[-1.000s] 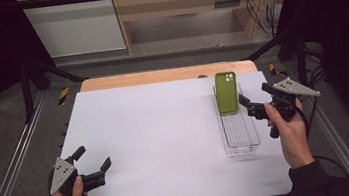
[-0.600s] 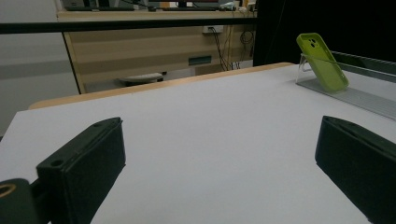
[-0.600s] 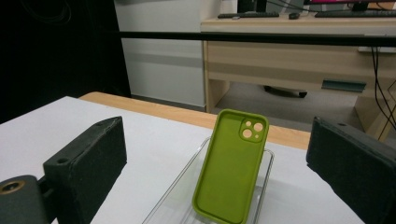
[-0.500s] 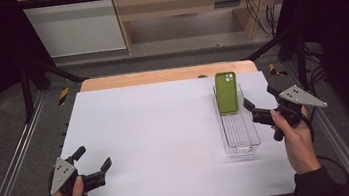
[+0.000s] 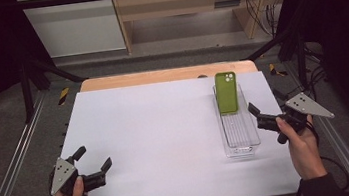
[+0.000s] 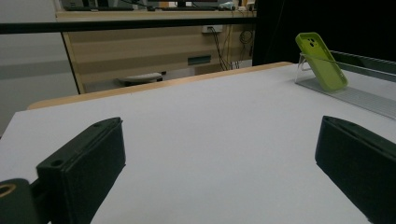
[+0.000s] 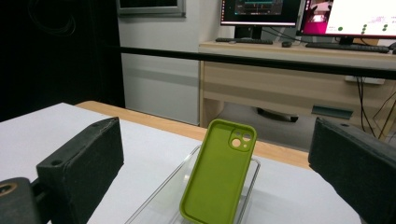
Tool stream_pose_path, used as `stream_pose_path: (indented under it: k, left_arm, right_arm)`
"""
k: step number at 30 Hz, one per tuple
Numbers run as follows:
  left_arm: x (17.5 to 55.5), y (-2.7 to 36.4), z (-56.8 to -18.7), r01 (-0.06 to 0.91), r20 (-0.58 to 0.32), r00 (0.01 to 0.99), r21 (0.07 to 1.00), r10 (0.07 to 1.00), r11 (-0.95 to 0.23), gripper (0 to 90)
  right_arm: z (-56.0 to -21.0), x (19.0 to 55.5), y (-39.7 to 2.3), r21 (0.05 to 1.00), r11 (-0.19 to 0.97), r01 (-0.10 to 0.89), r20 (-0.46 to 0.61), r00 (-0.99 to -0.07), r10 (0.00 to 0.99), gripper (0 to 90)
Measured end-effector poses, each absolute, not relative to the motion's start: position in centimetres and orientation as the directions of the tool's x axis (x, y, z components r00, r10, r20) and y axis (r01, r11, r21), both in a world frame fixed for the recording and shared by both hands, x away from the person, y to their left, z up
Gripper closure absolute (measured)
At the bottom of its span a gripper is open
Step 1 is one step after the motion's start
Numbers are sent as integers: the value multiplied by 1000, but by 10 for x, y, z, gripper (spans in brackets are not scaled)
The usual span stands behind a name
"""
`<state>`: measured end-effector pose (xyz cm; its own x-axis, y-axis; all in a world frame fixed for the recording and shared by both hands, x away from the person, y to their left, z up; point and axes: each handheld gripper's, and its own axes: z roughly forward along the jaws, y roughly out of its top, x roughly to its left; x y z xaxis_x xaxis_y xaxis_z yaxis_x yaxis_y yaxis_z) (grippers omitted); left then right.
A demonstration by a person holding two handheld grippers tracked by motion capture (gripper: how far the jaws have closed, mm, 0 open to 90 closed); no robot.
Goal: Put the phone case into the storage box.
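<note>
A green phone case (image 5: 226,92) leans upright against the far end of a clear plastic tray (image 5: 240,135) on the right of the white table (image 5: 156,130). My right gripper (image 5: 266,102) is open, just right of the tray and apart from it. Its own view looks along the tray (image 7: 154,205) at the phone case (image 7: 219,172), which stands farther off between the wide jaws of the right gripper (image 7: 217,161). My left gripper (image 5: 93,158) is open near the front left corner, holding nothing. In the left gripper view, the phone case (image 6: 322,60) stands far off beyond the left gripper (image 6: 224,163).
A wooden strip (image 5: 159,75) borders the table's far edge. Metal frame rails (image 5: 14,163) run along both sides. Cables (image 5: 321,75) lie on the floor at the right. A desk with monitors (image 7: 261,11) stands beyond the table.
My right gripper has drawn back toward the person and slightly right, away from the phone case and the tray's far end. The left gripper has stayed put.
</note>
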<state>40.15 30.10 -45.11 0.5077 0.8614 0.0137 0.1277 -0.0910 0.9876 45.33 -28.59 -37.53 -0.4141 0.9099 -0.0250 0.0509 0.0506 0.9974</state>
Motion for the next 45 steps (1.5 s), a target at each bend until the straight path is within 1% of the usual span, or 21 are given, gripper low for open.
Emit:
stream_pose_path:
  k: [13,30,45]
  left_arm:
    - [401,301,-451,127,11,508,988,861,-87,11]
    - [400,301,-450,119,14,514,989,858,-88,11]
    - [400,300,-449,107,18,523,990,852,-87,11]
  right_arm:
    - [-382,444,-294,999,40,9,-33,-405,914,34]
    - [-395,434,-304,999,38,-1,-35,-393,919,29]
    - [-405,426,-308,999,35,-5,-34,-403,914,30]
